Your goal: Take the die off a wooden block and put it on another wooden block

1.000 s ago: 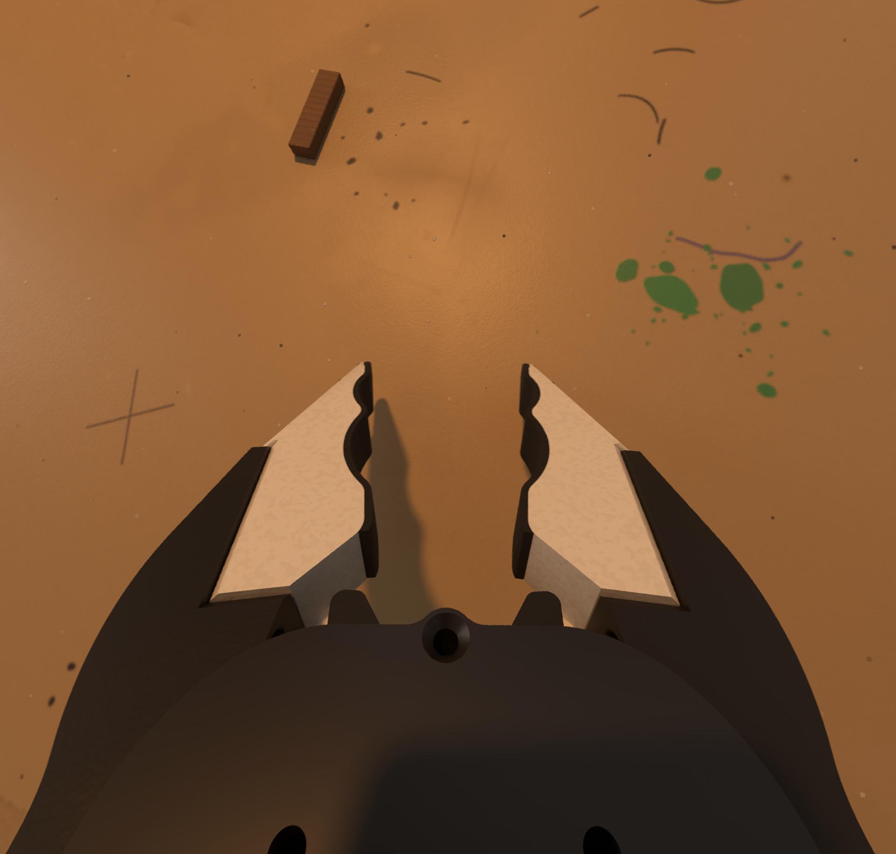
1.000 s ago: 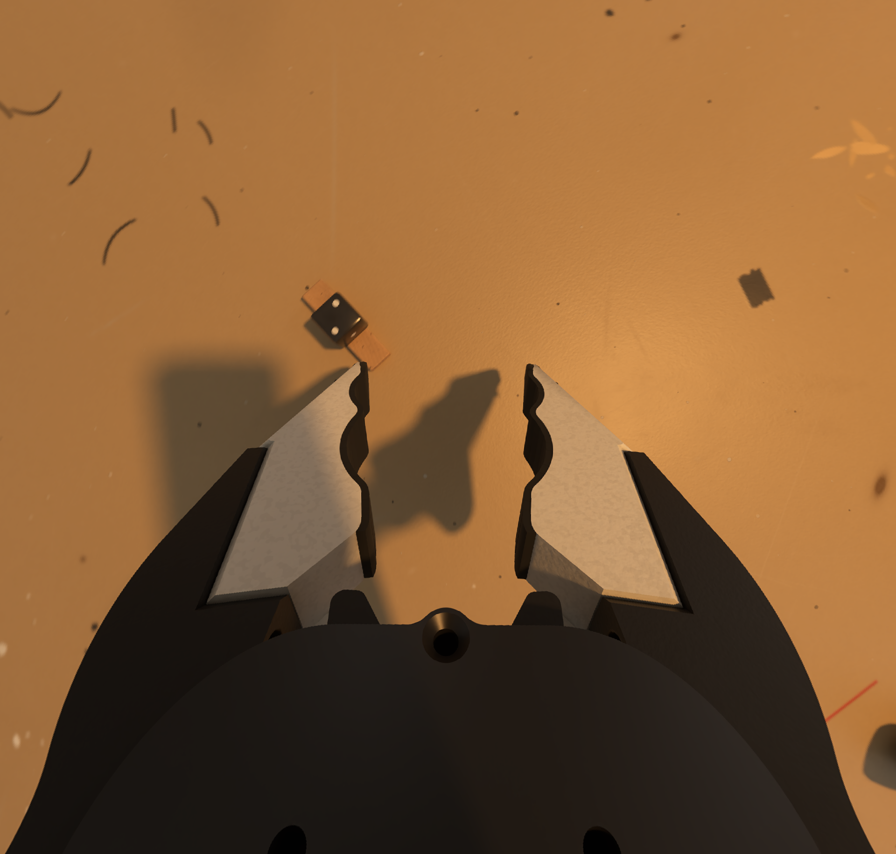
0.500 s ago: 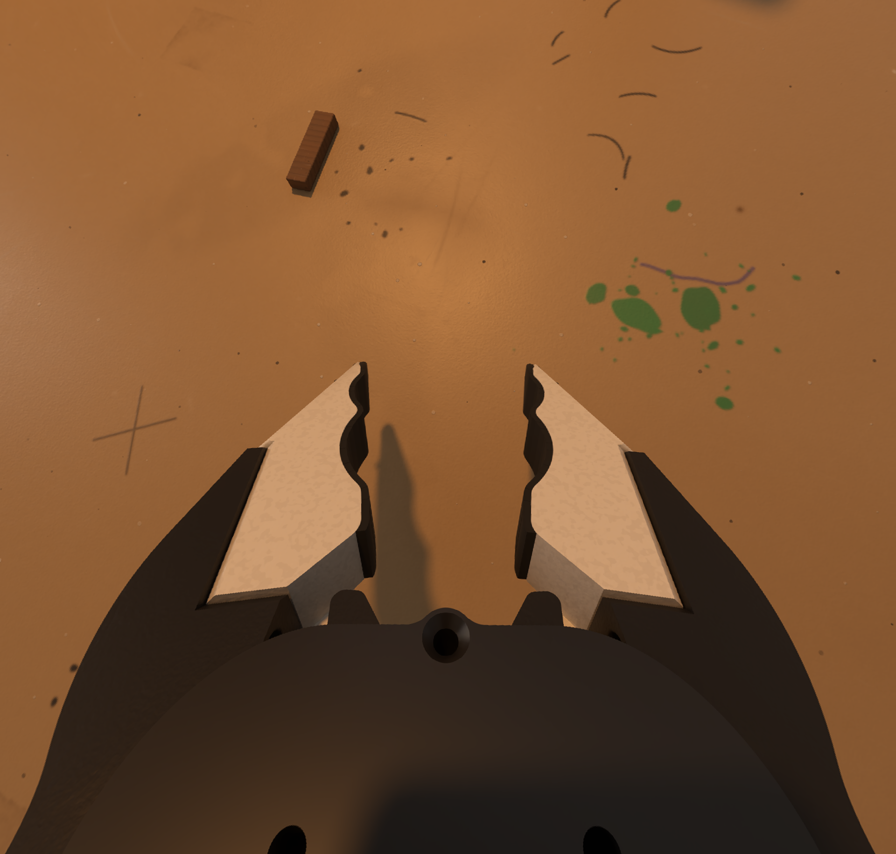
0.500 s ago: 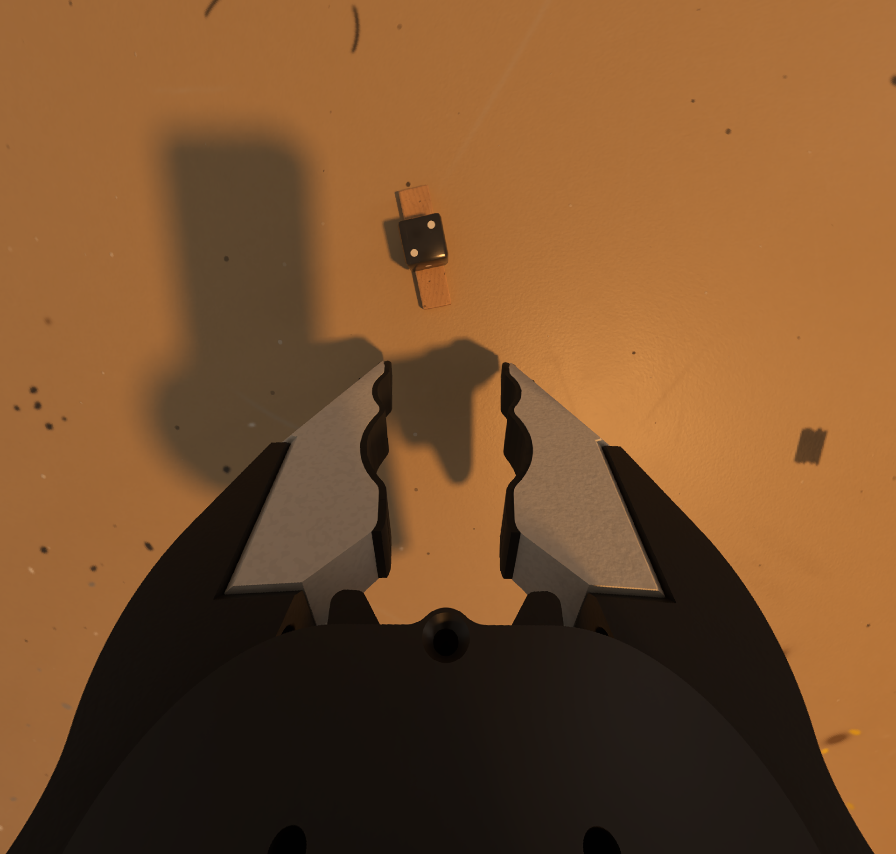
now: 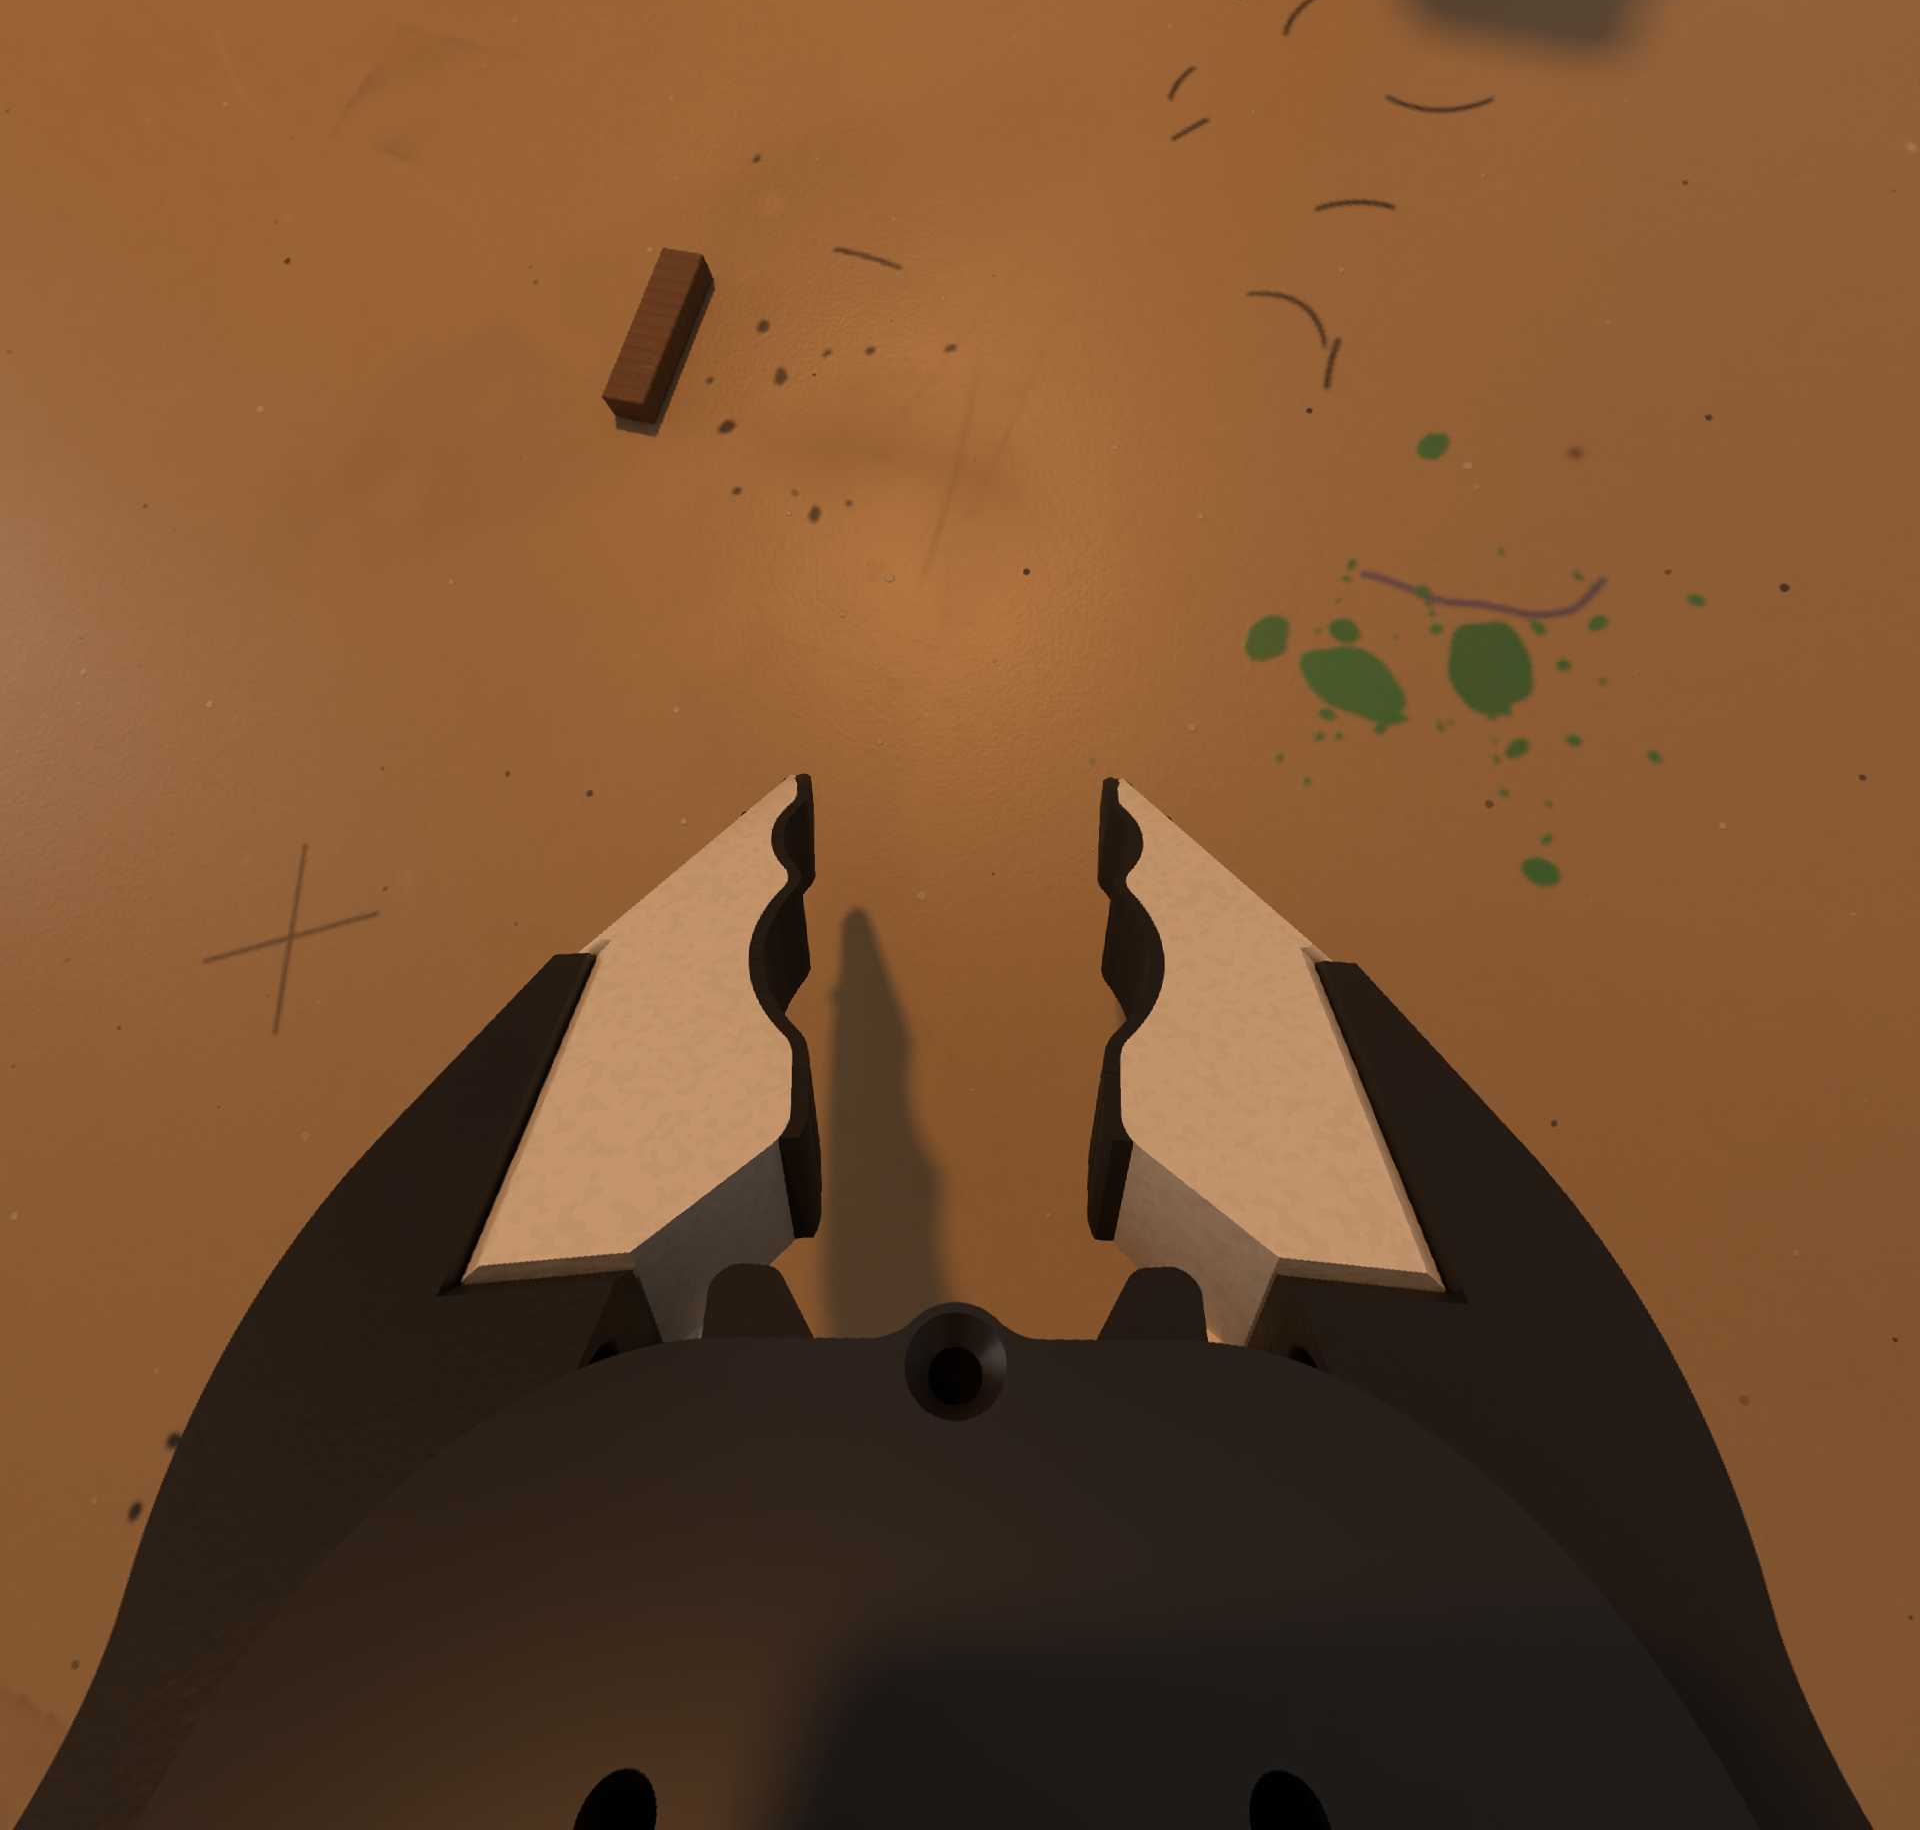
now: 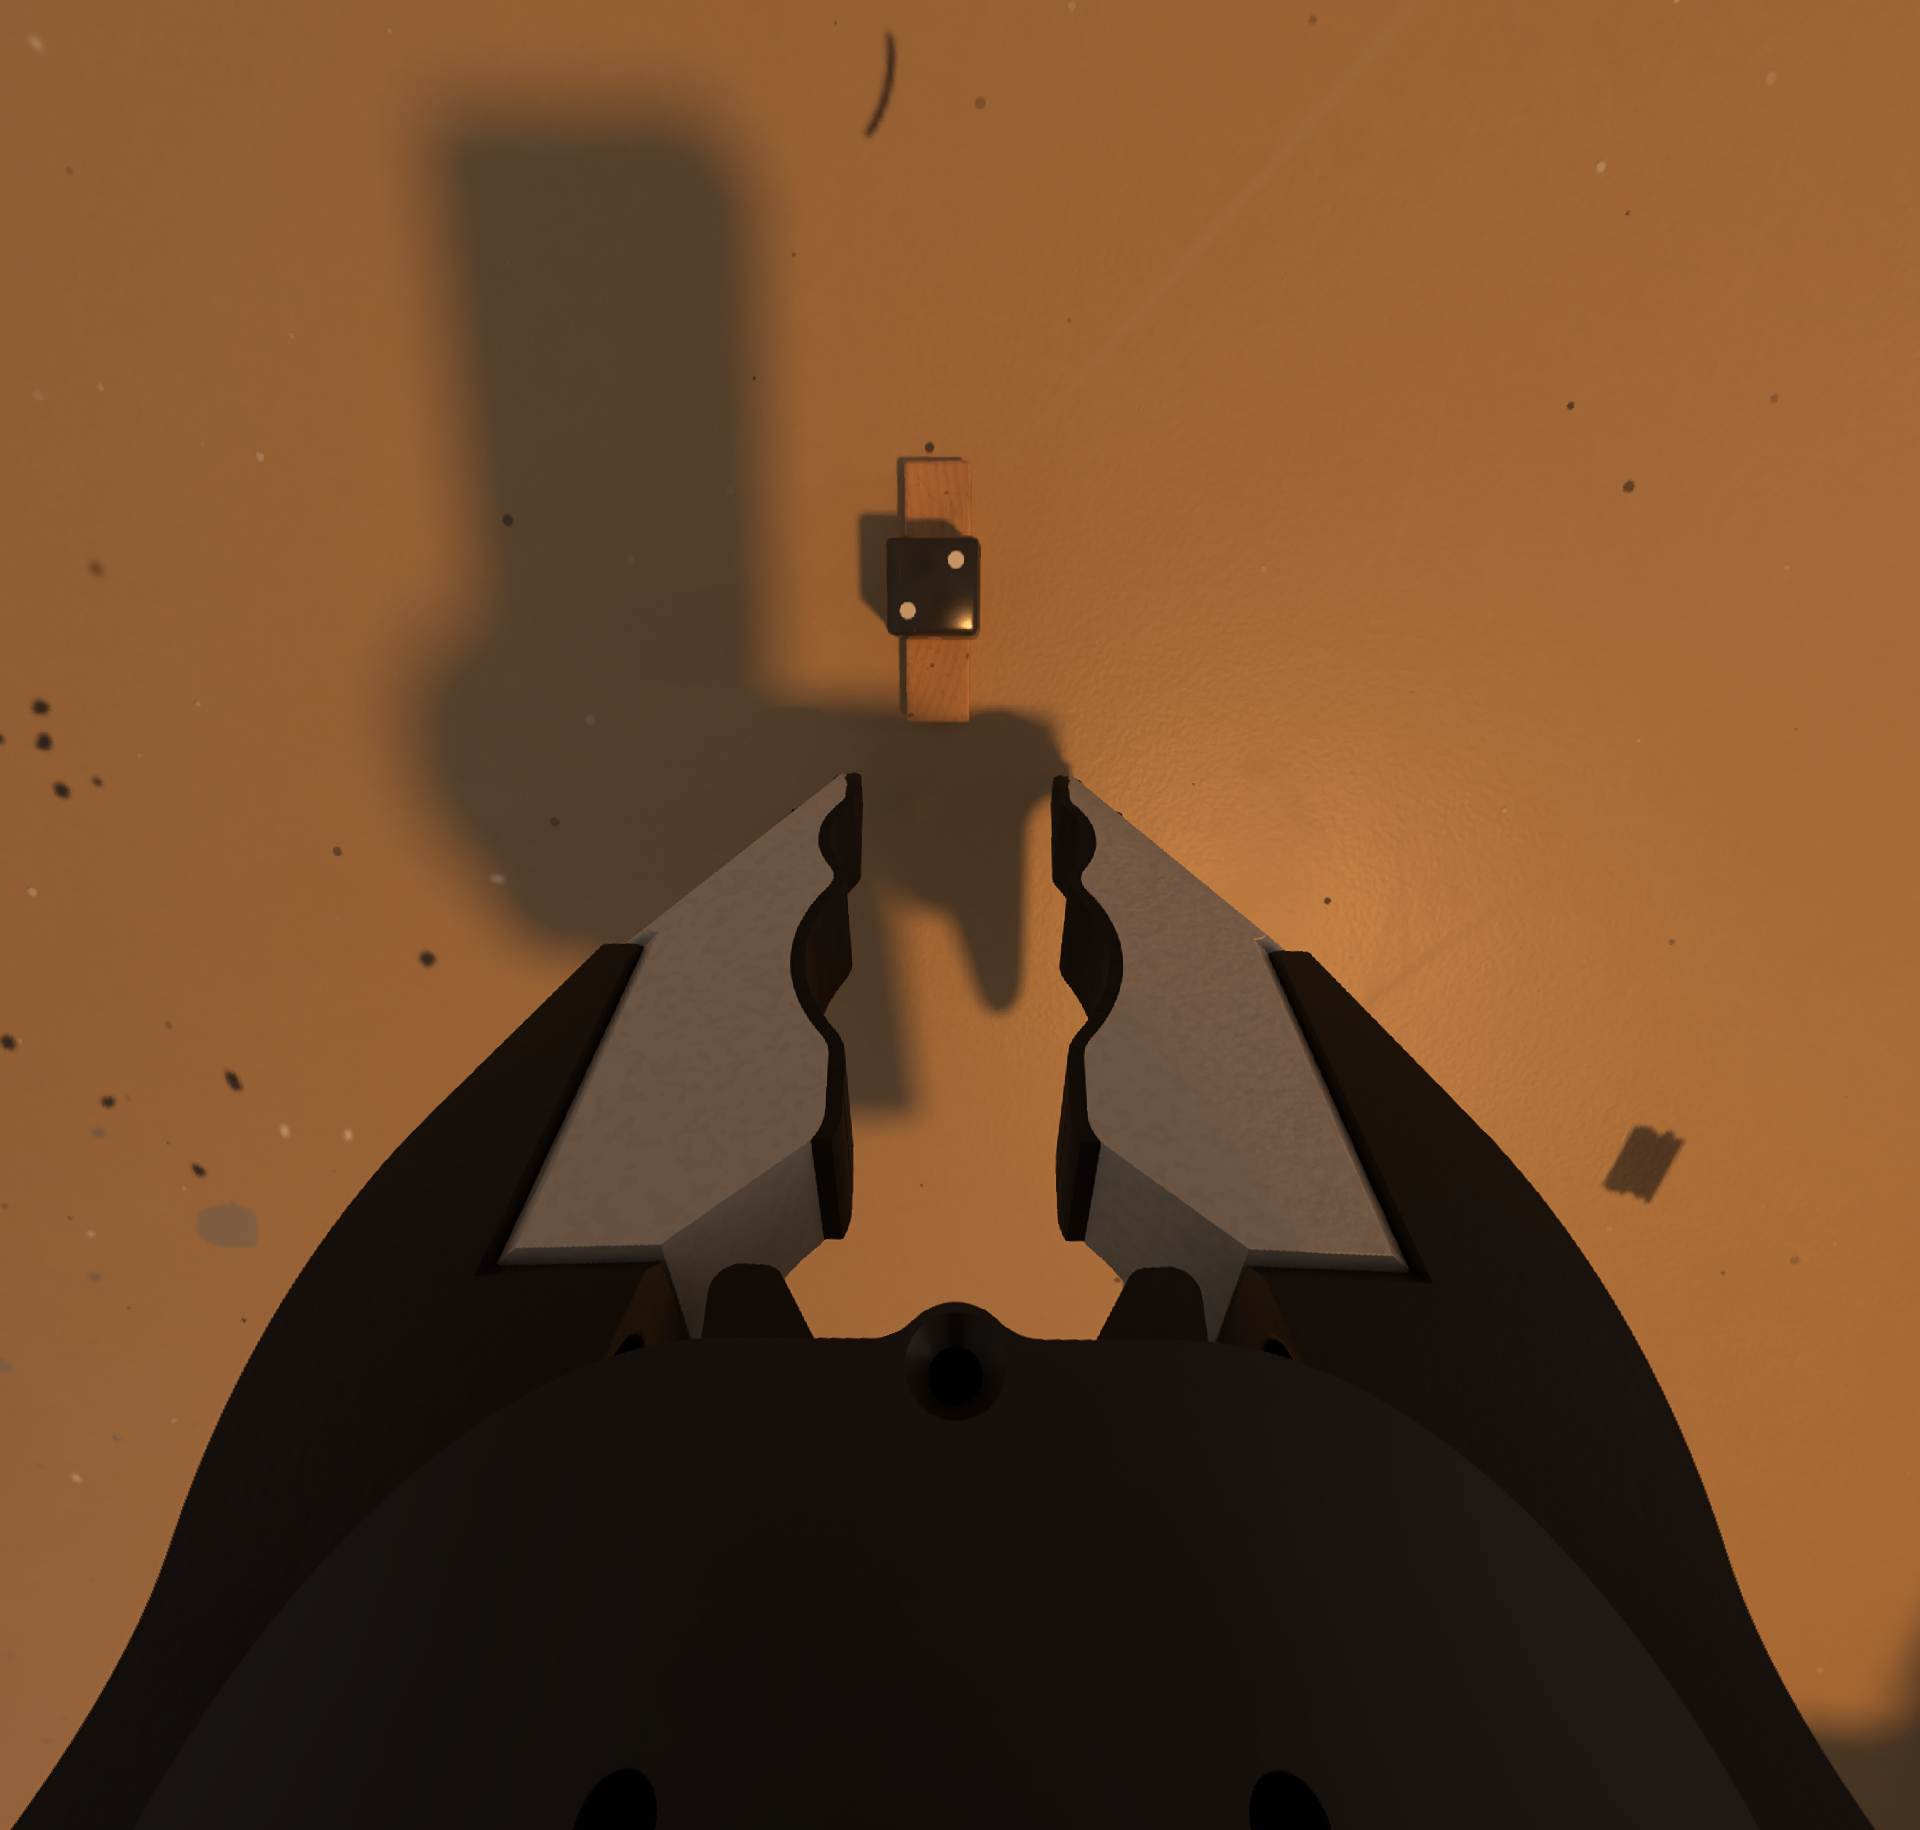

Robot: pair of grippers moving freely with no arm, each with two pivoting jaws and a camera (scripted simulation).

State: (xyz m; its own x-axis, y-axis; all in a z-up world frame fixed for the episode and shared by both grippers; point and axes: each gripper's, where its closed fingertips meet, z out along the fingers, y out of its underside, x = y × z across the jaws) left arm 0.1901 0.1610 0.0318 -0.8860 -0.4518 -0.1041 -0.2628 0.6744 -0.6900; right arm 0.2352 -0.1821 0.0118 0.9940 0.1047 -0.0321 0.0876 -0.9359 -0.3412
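Listing from the left: left gripper (image 5: 956,783), fingers spread, nothing between them, hanging above a brown table (image 5: 312,585). Ahead and to its left, well apart, a dark wooden block (image 5: 659,336), lying flat, top bare; judged the destination. Green paint spots (image 5: 1351,681) ahead to its right.

Right gripper (image 6: 956,781), fingers parted with a moderate gap, nothing held. Straight ahead, near but not touching, a black die (image 6: 932,585) sits across the middle of a pale wooden block (image 6: 937,679), overhanging one long side.

Step in hand, as judged: approach to the die; pickup not yet begun. Next move calls for bringing the fingers down either side of the die and closing on it without knocking the pale block.

Hard to tell: height above the die; the die's side faces; both blocks never share one view, so their separation is unknown.
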